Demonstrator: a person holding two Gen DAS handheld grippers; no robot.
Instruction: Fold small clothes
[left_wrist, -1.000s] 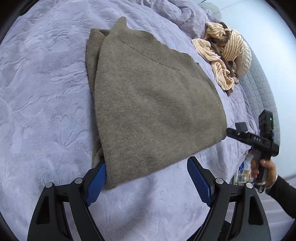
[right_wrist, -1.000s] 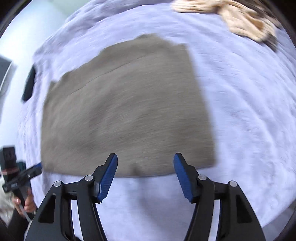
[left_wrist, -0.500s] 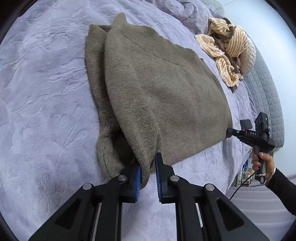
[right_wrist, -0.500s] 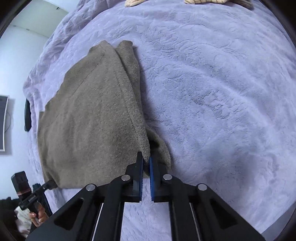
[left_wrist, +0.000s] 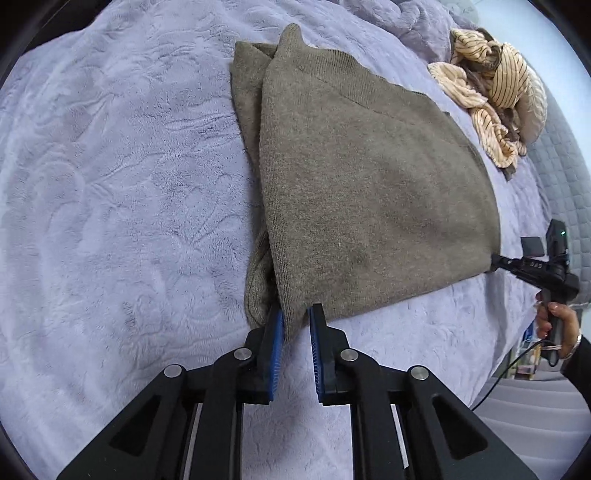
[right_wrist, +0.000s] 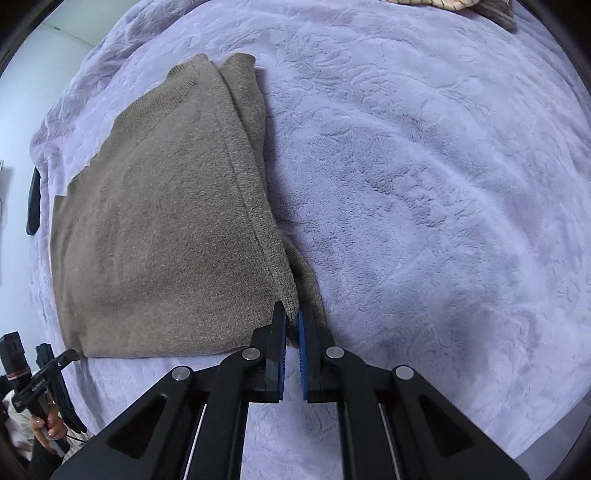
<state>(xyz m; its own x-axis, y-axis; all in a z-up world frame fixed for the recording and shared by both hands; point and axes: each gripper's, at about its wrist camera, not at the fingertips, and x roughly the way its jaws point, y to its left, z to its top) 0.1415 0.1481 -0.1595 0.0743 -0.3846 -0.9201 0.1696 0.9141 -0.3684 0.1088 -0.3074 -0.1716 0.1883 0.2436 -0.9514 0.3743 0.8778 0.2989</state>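
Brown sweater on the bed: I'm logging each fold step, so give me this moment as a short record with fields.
garment: brown sweater, partly folded, a second layer showing along one side
surface: lavender plush blanket
left hand-held gripper: shut on one near corner of the sweater
right hand-held gripper: shut on the other near corner
other clothes: striped cream garment in a heap at the far end, apart from the sweater
fold status: hem corners pinched, not yet carried over

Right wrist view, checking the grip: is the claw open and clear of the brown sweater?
No, the right claw is shut on the brown sweater's near corner.
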